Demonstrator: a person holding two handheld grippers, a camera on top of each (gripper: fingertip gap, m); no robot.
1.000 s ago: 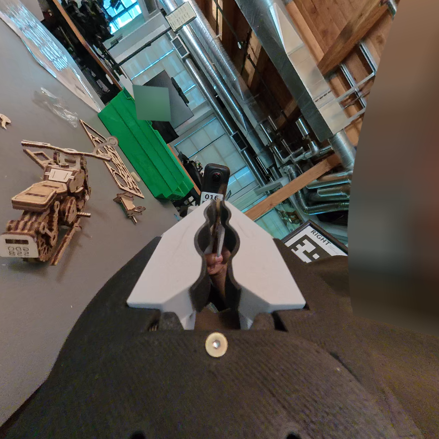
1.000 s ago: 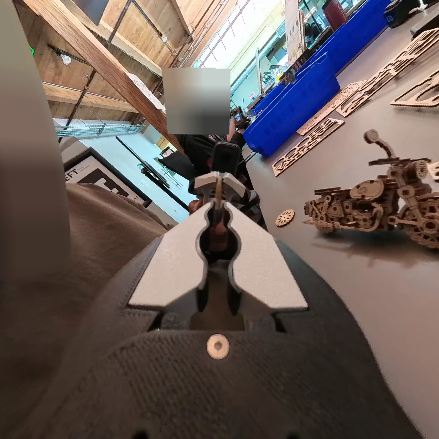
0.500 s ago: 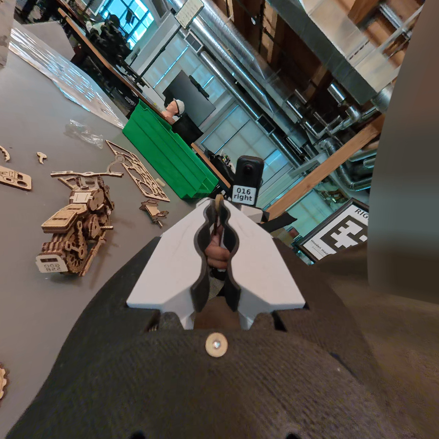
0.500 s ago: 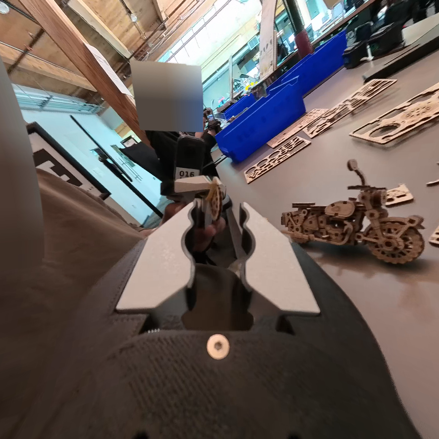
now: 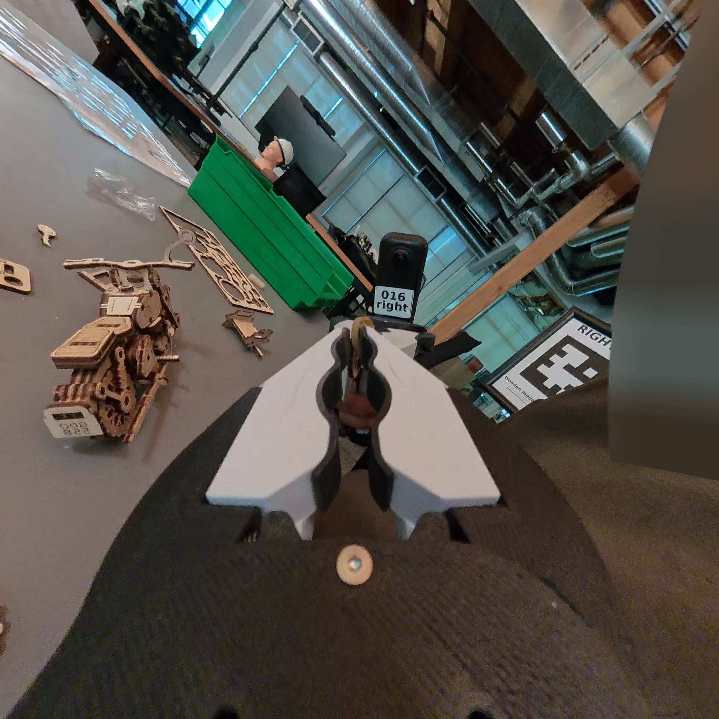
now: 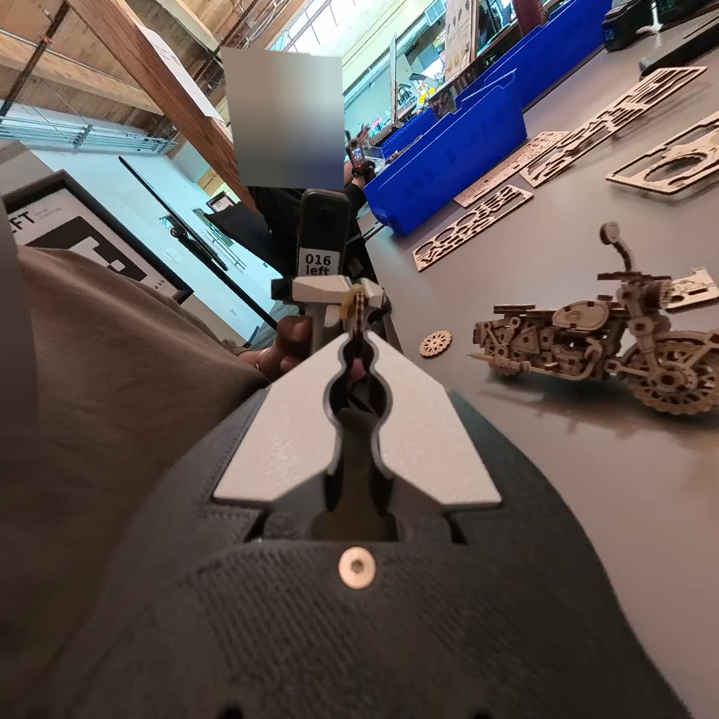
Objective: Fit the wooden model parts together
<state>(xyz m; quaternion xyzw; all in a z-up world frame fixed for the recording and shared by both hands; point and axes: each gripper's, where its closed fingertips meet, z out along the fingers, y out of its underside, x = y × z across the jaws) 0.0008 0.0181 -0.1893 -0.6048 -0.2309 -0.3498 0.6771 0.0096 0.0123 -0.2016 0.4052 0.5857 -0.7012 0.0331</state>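
Observation:
My left gripper point(image 5: 355, 335) is shut on a small round wooden gear part point(image 5: 358, 325), held in the air over the grey table point(image 5: 58, 486). My right gripper point(image 6: 356, 337) faces it tip to tip and is shut on the thin edge of a wooden part point(image 6: 358, 321). The left gripper point(image 6: 346, 290) shows opposite it, with the pale gear point(image 6: 349, 307) in its tips. Whether this is one part or two joined I cannot tell. The part-built wooden motorcycle point(image 5: 116, 342) stands on the table and also shows in the right wrist view point(image 6: 583, 342).
A green bin point(image 5: 264, 237) and a blue bin point(image 6: 447, 167) stand at the table's far edges. Cut-out wooden sheets point(image 5: 221, 264) point(image 6: 470, 233), a small sub-assembly point(image 5: 247, 330), a loose gear point(image 6: 435, 343) and a plastic bag point(image 5: 120, 194) lie on the table. The tips of both grippers are at nearly the same place.
The right gripper was shut a second ago, opened half a second ago, and has now shut again on the wooden part at the left gripper's tips. The left gripper stayed shut.

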